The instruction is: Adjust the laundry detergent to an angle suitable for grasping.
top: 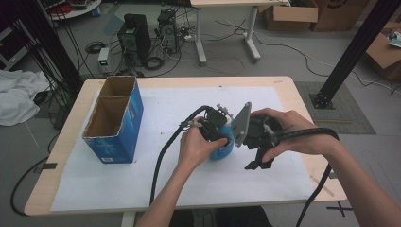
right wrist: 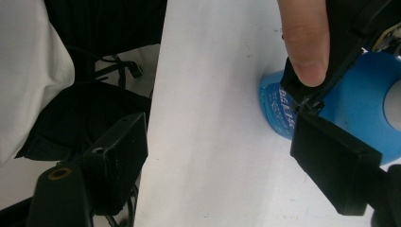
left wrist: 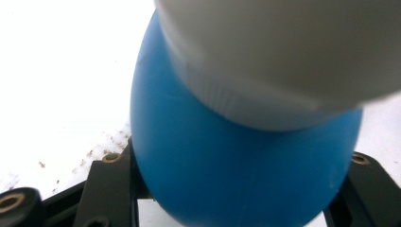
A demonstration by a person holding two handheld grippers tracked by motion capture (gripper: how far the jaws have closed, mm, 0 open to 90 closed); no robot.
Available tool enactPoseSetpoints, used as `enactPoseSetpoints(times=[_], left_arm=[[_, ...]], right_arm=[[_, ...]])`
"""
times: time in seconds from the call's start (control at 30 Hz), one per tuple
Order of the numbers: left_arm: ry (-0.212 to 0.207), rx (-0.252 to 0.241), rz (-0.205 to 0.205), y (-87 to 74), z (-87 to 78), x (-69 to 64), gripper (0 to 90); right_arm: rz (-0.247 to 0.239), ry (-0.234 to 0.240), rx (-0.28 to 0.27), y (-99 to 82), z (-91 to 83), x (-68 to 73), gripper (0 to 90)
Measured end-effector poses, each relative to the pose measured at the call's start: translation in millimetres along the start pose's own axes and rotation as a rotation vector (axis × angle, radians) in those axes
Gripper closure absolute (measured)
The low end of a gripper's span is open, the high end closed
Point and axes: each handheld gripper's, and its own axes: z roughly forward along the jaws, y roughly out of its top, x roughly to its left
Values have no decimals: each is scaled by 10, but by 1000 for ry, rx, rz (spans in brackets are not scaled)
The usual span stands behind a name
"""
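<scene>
The left gripper (top: 218, 134) is closed on the blue bottle (top: 223, 150) near the middle of the table (top: 288, 94). In the left gripper view the bottle (left wrist: 236, 165) sits squeezed between the two black jaws, its blue body bulging out past them and its white cap (left wrist: 283, 56) close to the lens. The bottle stands on the white sheet (top: 165, 109) that covers most of the tabletop, roughly upright.

The right gripper (top: 259, 158) hangs just to the right of the bottle with its jaws wide apart and nothing between them. In the right gripper view one jaw lies over the sheet's edge near the person's dark clothing, the other just beside the bottle (right wrist: 279, 109); whether it touches I cannot tell. A finger of the left hand (right wrist: 305, 42) rests on the left gripper's black body there.

A blue box (top: 116, 120), open at the top and split into two compartments, stands at the left of the sheet, well apart from the bottle. Between box and bottle the sheet is bare, as it is behind the bottle toward the far edge. The right hand (top: 298, 132) is near the table's right edge, with less room on that side. Cables trail from both grippers over the near edge.
</scene>
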Motion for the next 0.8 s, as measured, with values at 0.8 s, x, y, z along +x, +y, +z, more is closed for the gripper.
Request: enactPoseSetpoints(times=[0.8], left_arm=[[-40, -25, -13, -33, -18, 41, 453]], right_arm=[[5, -5, 3, -16, -3, 1, 195]])
